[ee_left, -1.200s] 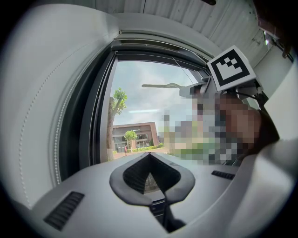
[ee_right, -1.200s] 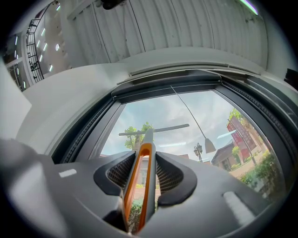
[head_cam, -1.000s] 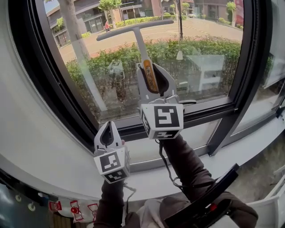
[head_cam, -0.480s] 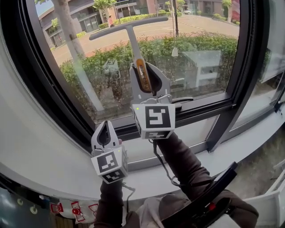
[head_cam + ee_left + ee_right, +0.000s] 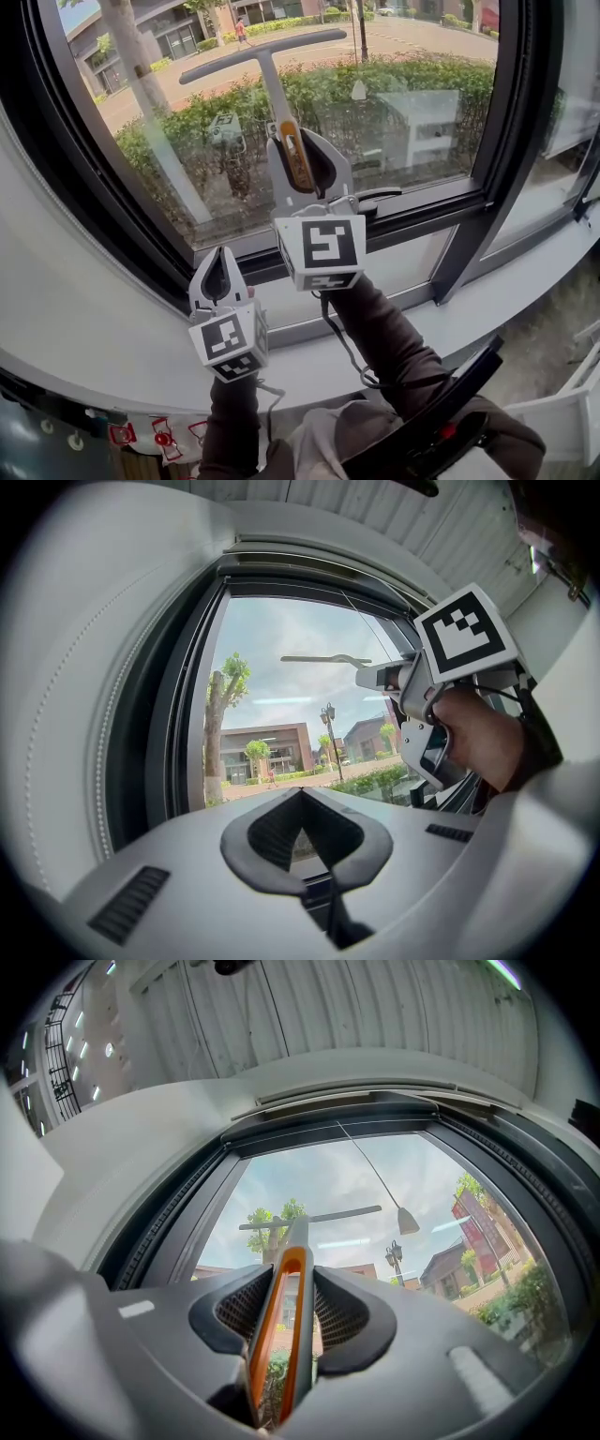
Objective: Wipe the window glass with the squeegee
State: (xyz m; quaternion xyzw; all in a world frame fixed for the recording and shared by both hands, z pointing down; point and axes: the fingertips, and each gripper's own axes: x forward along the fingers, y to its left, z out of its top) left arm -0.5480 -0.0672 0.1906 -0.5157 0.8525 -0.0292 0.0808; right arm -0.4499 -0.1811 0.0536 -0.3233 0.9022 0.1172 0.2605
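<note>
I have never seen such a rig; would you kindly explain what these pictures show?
There is no robot here: a person holds a two-fingered gripper in each hand. The head view comes from a camera on the person's head, looking down at a window. The other two come from cameras riding on each gripper, looking along its fingers. The right gripper has its fingers closed on the orange handle of a squeegee, whose blade is up at the window glass. The left gripper is shut and empty, lower down by the window frame. The patterned cubes are part of the grippers.
</note>
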